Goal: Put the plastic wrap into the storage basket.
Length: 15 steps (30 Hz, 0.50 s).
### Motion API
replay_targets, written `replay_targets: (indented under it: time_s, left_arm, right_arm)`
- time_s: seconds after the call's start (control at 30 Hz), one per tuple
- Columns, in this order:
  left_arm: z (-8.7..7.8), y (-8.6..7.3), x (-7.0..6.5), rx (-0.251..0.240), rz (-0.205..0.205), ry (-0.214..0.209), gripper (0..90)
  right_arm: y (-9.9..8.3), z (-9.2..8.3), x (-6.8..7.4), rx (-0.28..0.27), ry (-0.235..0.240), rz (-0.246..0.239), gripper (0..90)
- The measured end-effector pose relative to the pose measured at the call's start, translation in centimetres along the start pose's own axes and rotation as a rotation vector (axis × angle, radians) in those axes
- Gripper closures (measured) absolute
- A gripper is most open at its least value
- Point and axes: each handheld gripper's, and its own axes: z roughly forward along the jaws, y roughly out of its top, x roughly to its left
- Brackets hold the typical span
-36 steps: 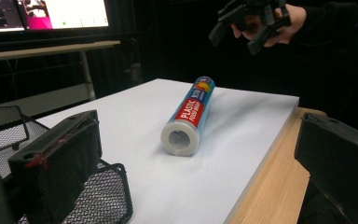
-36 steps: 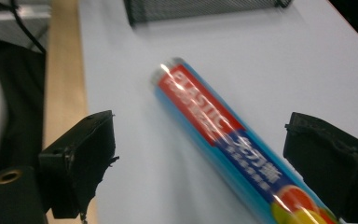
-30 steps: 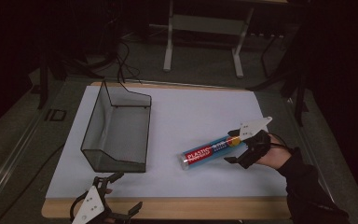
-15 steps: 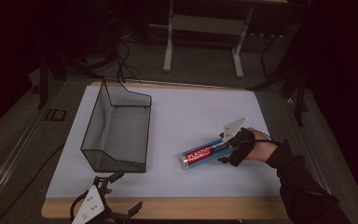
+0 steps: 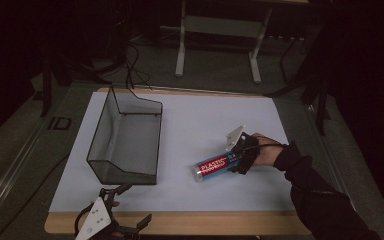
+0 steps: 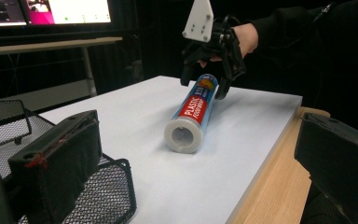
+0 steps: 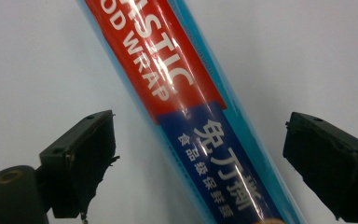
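At the left of the high view stands the wire mesh basket (image 5: 125,142), empty, on the white table top (image 5: 190,125). Just below it, at the near edge, the left gripper (image 5: 111,224) rests with its jaws spread apart and nothing between them; it has not stirred over the last second. Its own view looks past the basket's corner toward the roll. Further right lies the plastic wrap roll (image 5: 215,166) on its side, well apart from the basket, its capped end (image 6: 182,136) pointing toward the left gripper. At the right, the right gripper (image 5: 241,156) has come in from the table's right side and dropped over the roll's far end, where a second ago it hung off that end. Its jaws now straddle the tube, one on each side, wide and not touching the label (image 7: 182,84); they are released, not yet closed. Judging from this, the reach is finished and the grasp is the step in hand: closing on the roll should come next, before it can be carried toward the basket.
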Motion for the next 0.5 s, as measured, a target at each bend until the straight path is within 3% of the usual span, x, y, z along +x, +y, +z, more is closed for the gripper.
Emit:
replay_targets:
  time_s: [0.23,0.5]
  left_arm:
    - [0.1,-0.1,0.1,0.008,-0.002,-0.004,1.1]
    - [0.2,-0.1,0.1,0.014,0.001,-0.006,1.2]
  right_arm:
    - [0.2,2.2,0.1,0.107,-0.012,-0.061,9.6]
    - [0.5,3.8,0.2,0.223,-0.027,-0.152,18.0]
